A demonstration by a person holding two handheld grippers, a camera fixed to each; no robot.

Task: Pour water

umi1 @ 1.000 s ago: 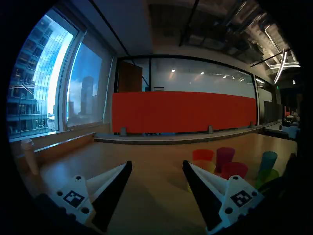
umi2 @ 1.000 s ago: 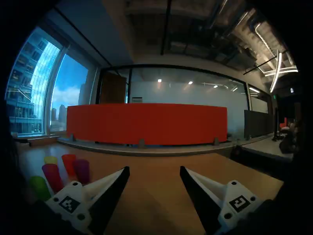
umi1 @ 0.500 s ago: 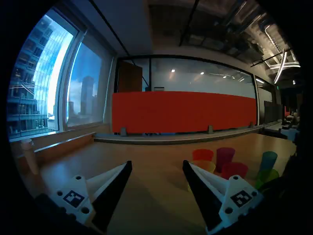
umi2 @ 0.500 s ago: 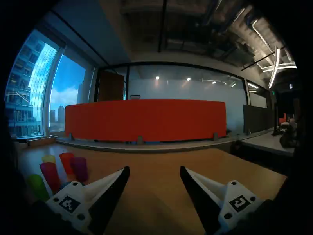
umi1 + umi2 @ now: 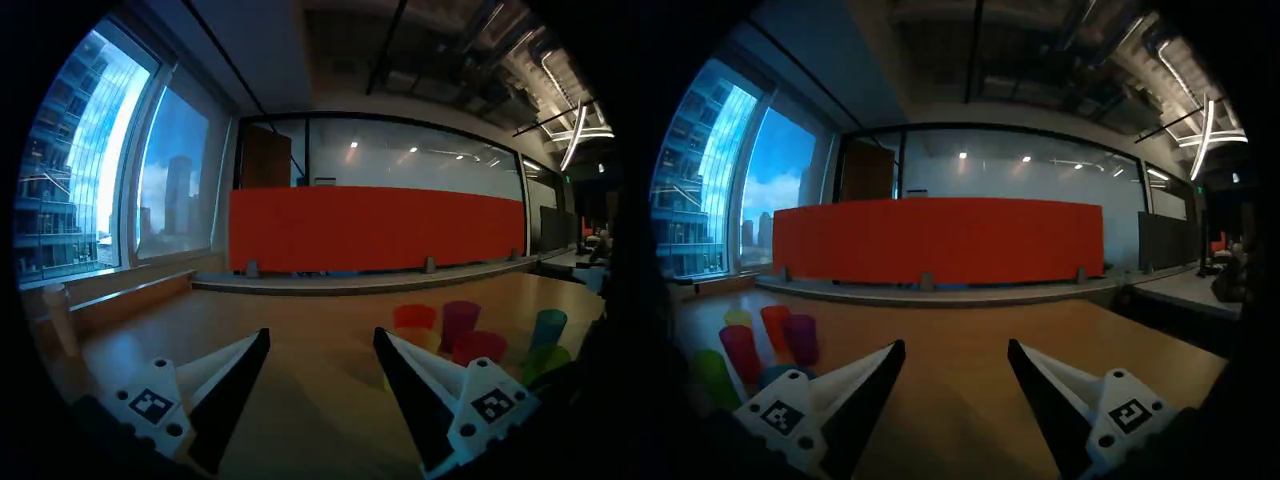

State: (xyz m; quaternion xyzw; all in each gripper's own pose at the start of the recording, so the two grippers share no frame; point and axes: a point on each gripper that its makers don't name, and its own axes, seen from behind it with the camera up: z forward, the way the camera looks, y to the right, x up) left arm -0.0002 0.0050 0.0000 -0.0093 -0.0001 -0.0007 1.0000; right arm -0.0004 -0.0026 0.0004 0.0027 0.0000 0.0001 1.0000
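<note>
Slightly dipped since a second ago, right gripper (image 5: 955,344) sees the room sit higher; left gripper (image 5: 320,332) unmoved. Both claws spread wide, empty, over light wooden tabletop (image 5: 320,304). Translucent coloured plastic cups (image 5: 460,320) stand clustered right of left claw, left of right claw.

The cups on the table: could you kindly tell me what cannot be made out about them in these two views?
- Left gripper view: the yellow cup has its lower part hidden behind the left gripper jaws.
- Left gripper view: the green cup has its lower part lost in shadow.
- Right gripper view: the blue cup sits mostly behind the right gripper jaws.
- Both views: whether any cup holds water; they are seen side-on and dim.
</note>
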